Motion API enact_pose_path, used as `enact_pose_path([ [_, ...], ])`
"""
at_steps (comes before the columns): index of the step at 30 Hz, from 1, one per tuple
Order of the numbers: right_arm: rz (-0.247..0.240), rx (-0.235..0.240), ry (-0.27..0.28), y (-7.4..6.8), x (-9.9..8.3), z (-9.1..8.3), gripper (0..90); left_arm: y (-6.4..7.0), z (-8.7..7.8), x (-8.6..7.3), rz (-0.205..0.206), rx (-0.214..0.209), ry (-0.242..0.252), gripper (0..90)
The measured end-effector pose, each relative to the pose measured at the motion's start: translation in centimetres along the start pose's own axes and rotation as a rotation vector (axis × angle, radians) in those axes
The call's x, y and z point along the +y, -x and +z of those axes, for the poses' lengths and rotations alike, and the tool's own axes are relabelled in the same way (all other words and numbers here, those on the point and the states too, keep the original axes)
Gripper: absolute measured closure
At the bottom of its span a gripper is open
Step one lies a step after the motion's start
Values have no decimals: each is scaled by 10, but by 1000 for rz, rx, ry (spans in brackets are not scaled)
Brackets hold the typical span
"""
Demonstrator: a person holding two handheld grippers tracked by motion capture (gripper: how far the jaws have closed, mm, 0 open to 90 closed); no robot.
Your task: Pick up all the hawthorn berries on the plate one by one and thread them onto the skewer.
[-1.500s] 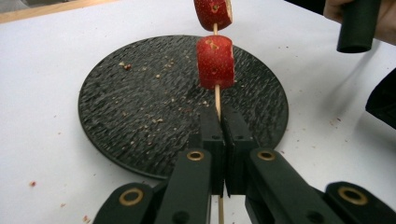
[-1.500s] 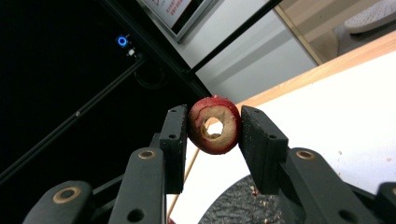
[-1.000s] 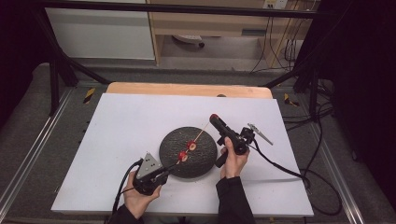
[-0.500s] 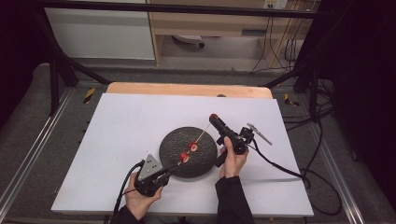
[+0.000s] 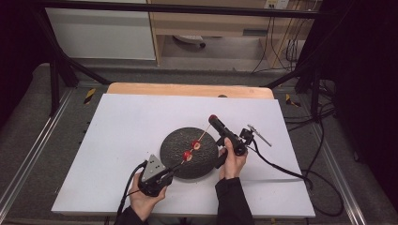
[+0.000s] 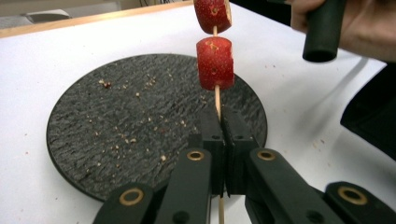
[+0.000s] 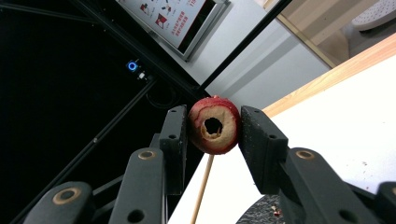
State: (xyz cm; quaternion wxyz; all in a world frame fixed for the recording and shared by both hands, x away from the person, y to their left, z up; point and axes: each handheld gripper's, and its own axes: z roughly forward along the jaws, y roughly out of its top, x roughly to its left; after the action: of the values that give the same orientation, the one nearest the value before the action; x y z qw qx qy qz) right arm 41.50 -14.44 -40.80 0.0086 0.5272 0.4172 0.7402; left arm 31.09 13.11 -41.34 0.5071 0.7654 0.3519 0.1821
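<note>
A thin wooden skewer [image 6: 217,99] carries two red fruit pieces [image 6: 214,63], and my left gripper [image 6: 222,119] is shut on its lower end. In the high view the left gripper [image 5: 168,173] sits at the near-left rim of the round black slate plate [image 5: 180,140], and the skewer slants up-right over it. My right gripper [image 7: 214,122] is shut on a hollowed red fruit slice [image 7: 219,140], with the skewer tip [image 7: 203,186] just beneath. Seen from above, the right gripper [image 5: 213,119] hovers at the skewer's far end.
Crumbs dot the slate plate [image 6: 116,121]. The white tabletop [image 5: 131,122] spreads around it, with a wooden strip [image 5: 187,89] along the far edge. A cable [image 5: 281,168] trails right from the right gripper. The person's right hand [image 6: 369,28] holds its handle.
The left gripper has edged slightly right with the skewer. The right gripper and its fruit slice stay at the skewer's far end.
</note>
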Motion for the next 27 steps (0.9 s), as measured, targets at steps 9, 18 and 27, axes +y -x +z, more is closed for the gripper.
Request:
enact_pose_path([
  [9, 27, 0, 11, -1, 0, -1, 632, 8, 7, 0, 11, 34, 30, 887],
  [18, 86, -11, 6, 0, 2, 3, 634, 11, 8, -2, 2, 65, 55, 887],
  [27, 96, -24, -2, 0, 3, 3, 635, 18, 17, -1, -8, 73, 35, 887],
])
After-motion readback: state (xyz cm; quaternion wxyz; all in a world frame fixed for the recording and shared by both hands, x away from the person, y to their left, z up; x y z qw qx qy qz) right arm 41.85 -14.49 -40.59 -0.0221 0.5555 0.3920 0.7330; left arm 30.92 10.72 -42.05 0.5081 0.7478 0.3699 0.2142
